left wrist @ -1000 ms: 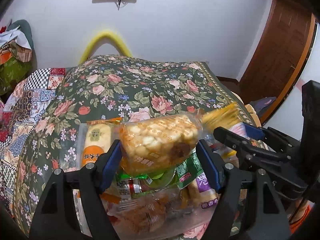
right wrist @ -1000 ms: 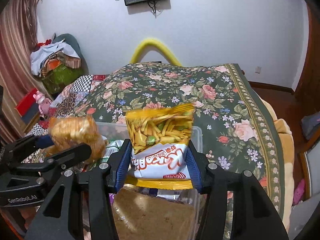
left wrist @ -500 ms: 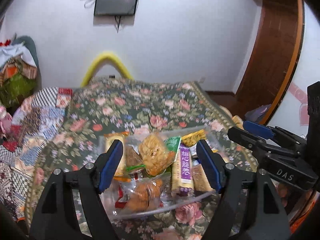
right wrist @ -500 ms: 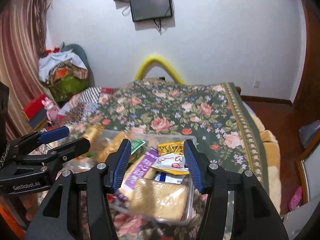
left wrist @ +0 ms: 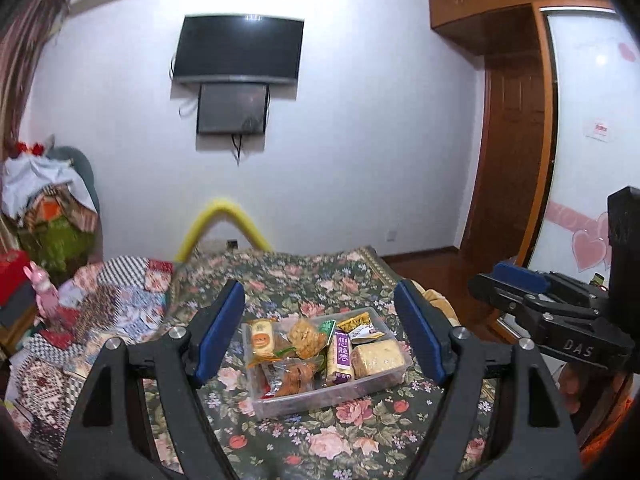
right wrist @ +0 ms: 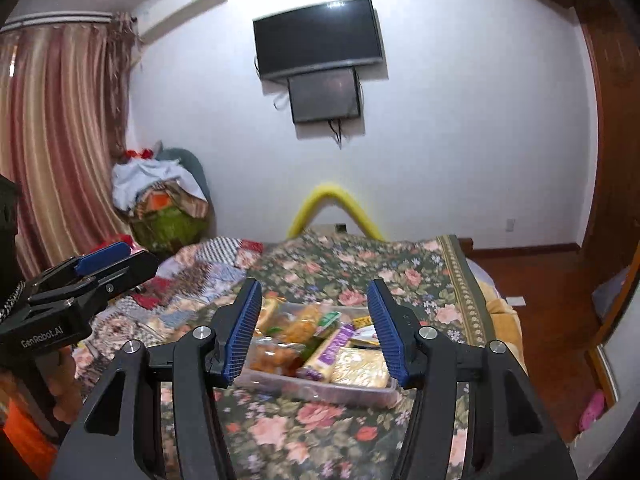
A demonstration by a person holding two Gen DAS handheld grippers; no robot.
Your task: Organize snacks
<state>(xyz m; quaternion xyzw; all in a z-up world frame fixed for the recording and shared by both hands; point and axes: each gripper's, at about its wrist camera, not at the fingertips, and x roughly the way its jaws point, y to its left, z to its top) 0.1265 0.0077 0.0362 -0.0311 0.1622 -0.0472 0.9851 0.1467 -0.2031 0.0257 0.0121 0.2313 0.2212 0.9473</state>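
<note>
A clear plastic box sits on the floral bedspread and holds several snack packs. Among them are a golden puffed-snack bag, a purple bar, a pale cake pack and a yellow stick-snack bag. My left gripper hangs well back and above the box, its jaws opening with nothing between them. My right gripper is likewise raised over the box, jaws opening and empty. Each gripper also shows at the edge of the other's view.
A patchwork quilt covers the bed's left side. A yellow foam arch stands at the far end under a wall screen. A heap of clothes lies at the left, with wooden floor and cupboards at the right.
The left gripper let go of the golden puffed-snack bag and the right of the yellow stick-snack bag. Both bags now lie in the box. Both grippers pulled back and up.
</note>
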